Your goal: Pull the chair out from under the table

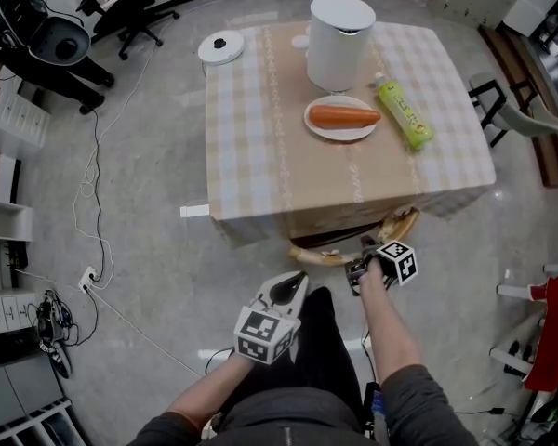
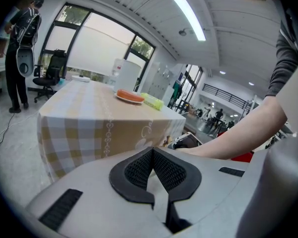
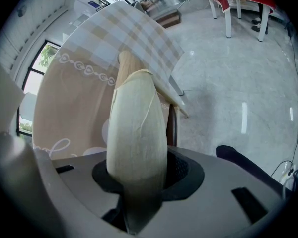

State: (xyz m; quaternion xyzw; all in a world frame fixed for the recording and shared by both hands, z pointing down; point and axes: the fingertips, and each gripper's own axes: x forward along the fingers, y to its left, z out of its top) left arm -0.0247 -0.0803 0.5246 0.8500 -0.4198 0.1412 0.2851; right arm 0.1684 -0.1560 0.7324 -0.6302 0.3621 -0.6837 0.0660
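**Chair rail clamped at the table's near edge**

The chair (image 1: 400, 223) is seen tucked under the table (image 1: 279, 156), with only its curved pale back rail showing just past the near edge of the checked cloth. The rail is gripped by the right gripper (image 1: 365, 263); in the right gripper view the rail is seen standing up between the jaws, pressed by both pads. The left gripper (image 1: 291, 289) is held lower, above the person's lap and apart from the chair; its jaws are closed together with nothing between them. On the table a white jug (image 1: 339, 40), a plate (image 1: 341, 134) bearing a carrot (image 1: 344, 116), a green bottle (image 1: 405, 111) and a white lid (image 1: 220, 46) are set.
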